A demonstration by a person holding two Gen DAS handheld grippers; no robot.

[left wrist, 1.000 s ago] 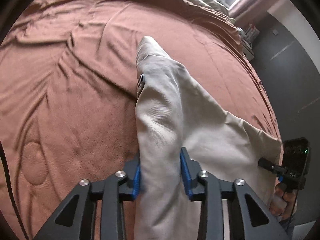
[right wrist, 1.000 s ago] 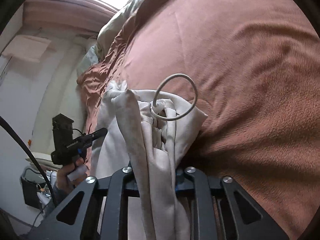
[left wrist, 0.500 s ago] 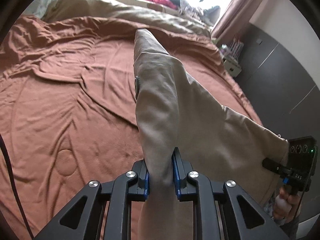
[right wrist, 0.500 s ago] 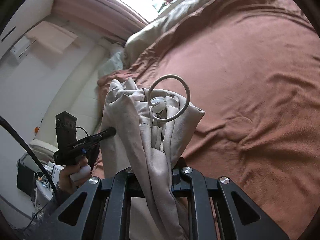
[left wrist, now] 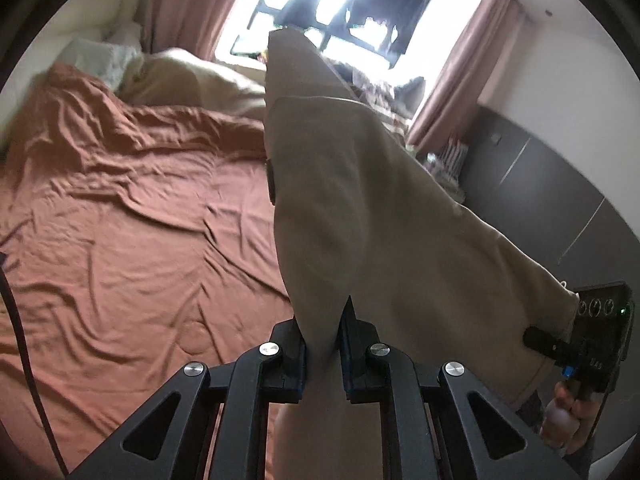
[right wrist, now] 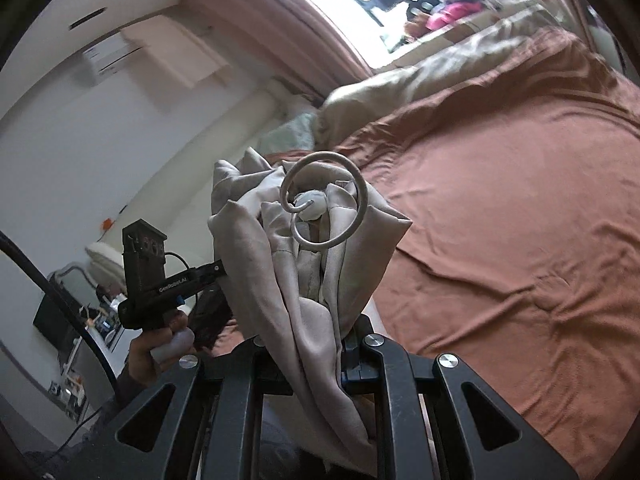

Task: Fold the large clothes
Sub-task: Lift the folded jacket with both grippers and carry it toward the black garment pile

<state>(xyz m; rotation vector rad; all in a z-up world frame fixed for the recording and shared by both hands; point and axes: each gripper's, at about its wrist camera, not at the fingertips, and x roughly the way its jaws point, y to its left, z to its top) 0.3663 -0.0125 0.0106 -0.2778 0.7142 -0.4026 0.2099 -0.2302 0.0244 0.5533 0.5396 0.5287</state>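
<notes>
**Beige garment held up over the bed**

The beige garment [left wrist: 360,208] hangs in the air above the brown bed cover [left wrist: 120,240], stretched between both tongs; the left gripper [left wrist: 323,350] is closing its jaws on one edge of the cloth, with the cloth squeezed between the blue pads [left wrist: 347,344]; the right gripper [right wrist: 316,354] is clamped tight on a bunched part of the garment [right wrist: 304,272]; a curly drawstring [right wrist: 324,204] sticks up from that bunch, above the bed cover [right wrist: 500,220]; the window [left wrist: 340,4] glows beyond the bed.
</notes>
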